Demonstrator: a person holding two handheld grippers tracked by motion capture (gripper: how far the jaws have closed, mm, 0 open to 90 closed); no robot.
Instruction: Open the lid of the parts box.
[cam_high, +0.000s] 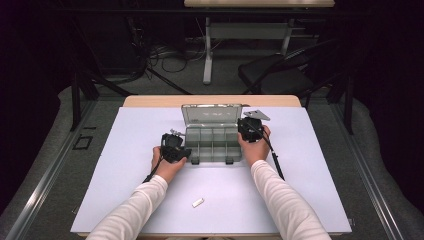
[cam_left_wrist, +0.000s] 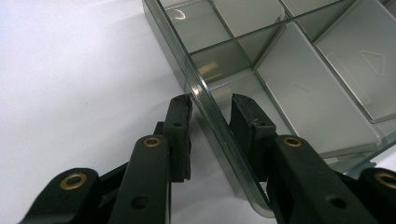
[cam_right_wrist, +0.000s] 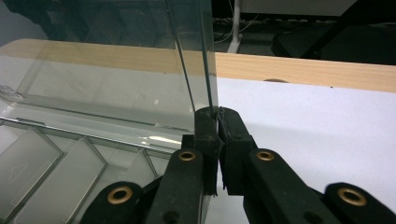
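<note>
A clear plastic compartment box (cam_high: 212, 145) sits open at the middle of the white table, its lid (cam_high: 211, 114) standing up at the back. My left gripper (cam_high: 186, 151) is at the box's left front corner. In the left gripper view its jaws (cam_left_wrist: 212, 105) straddle the box's side wall (cam_left_wrist: 219, 135), open, with a gap on the inner side. My right gripper (cam_high: 246, 126) is at the lid's right edge. In the right gripper view it (cam_right_wrist: 218, 114) is shut on the edge of the lid (cam_right_wrist: 116, 84). The compartments (cam_left_wrist: 303, 84) look empty.
A small white piece (cam_high: 198, 202) lies on the white table cover (cam_high: 125, 165) near the front, between the forearms. The wooden table edge (cam_high: 150, 101) runs along the back. Beyond it stand a dark chair (cam_high: 280, 75) and a desk leg (cam_high: 207, 55).
</note>
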